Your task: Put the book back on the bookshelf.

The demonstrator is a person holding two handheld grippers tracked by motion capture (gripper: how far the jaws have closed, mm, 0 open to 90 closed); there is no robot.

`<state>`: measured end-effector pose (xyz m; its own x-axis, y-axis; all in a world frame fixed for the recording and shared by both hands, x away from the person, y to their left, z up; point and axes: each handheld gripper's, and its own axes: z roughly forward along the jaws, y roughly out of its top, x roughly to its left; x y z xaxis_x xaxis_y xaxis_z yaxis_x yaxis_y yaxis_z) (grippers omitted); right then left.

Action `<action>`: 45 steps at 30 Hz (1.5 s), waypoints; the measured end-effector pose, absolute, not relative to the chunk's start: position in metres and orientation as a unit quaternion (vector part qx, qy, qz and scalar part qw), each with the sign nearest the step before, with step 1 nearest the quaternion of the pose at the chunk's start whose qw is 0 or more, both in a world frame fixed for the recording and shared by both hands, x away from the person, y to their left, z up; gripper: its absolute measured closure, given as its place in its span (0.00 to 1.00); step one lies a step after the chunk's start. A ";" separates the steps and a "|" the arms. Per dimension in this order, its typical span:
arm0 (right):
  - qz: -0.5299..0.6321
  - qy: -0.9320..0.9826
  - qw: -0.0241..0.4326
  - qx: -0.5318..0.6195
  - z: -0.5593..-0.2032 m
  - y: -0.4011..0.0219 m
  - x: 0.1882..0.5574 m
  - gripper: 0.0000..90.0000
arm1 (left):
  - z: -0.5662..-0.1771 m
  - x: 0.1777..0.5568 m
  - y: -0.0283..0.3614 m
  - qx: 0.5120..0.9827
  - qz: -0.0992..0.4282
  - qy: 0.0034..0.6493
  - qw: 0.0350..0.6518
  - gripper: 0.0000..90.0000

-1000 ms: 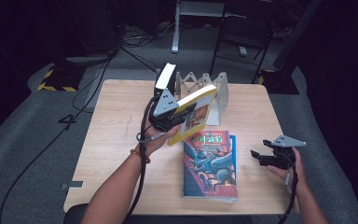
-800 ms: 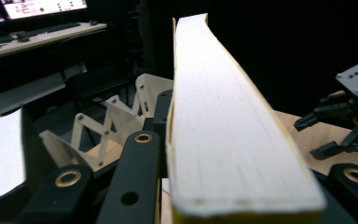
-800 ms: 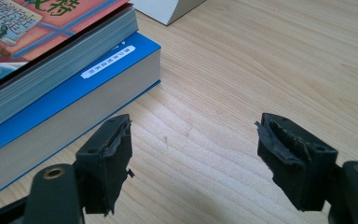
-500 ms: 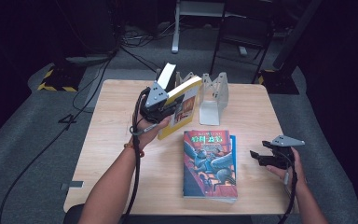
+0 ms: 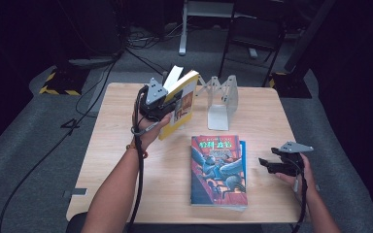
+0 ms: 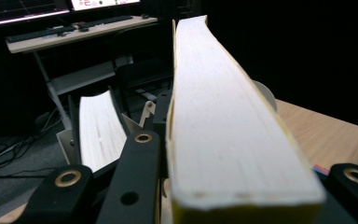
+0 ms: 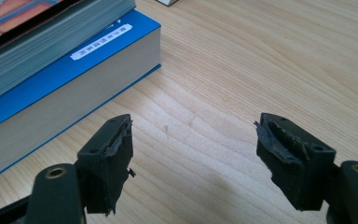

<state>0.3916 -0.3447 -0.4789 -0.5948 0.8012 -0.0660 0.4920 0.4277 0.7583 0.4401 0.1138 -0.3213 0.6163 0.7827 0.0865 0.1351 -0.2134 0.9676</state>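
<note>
since a second ago left gripper [image 5: 167,104] carried its clamped yellow book [image 5: 180,104] toward the frame's upper left, near the bookstand [image 5: 221,99]; right gripper [image 5: 272,165] idles wide, empty, lower right.

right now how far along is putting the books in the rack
Done: one white-paged book already stands in the rack. In hand: the left gripper is clamped on the yellow book, held upright off the table beside the rack, not yet slotted. Left: two stacked books lie flat on the table, and the right gripper waits open and empty beside them.
</note>
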 end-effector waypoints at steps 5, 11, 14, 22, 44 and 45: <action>0.358 0.819 0.215 0.393 -0.480 -0.343 0.392 0.31 | -0.320 0.445 0.116 0.709 0.313 0.338 0.534 0.83; 0.358 0.820 0.214 0.393 -0.480 -0.343 0.392 0.31 | -0.320 0.451 0.116 0.700 0.325 0.360 0.525 0.82; 0.354 0.821 0.216 0.392 -0.481 -0.342 0.392 0.31 | -0.319 0.454 0.114 0.696 0.331 0.367 0.521 0.82; 0.353 0.823 0.215 0.390 -0.481 -0.340 0.391 0.32 | -0.322 0.466 0.100 0.692 0.337 0.382 0.511 0.82; 0.351 0.831 0.213 0.376 -0.481 -0.334 0.389 0.32 | -0.330 0.467 0.077 0.667 0.370 0.459 0.455 0.82; 0.350 0.832 0.211 0.376 -0.482 -0.334 0.390 0.32 | -0.331 0.469 0.076 0.665 0.371 0.461 0.455 0.82</action>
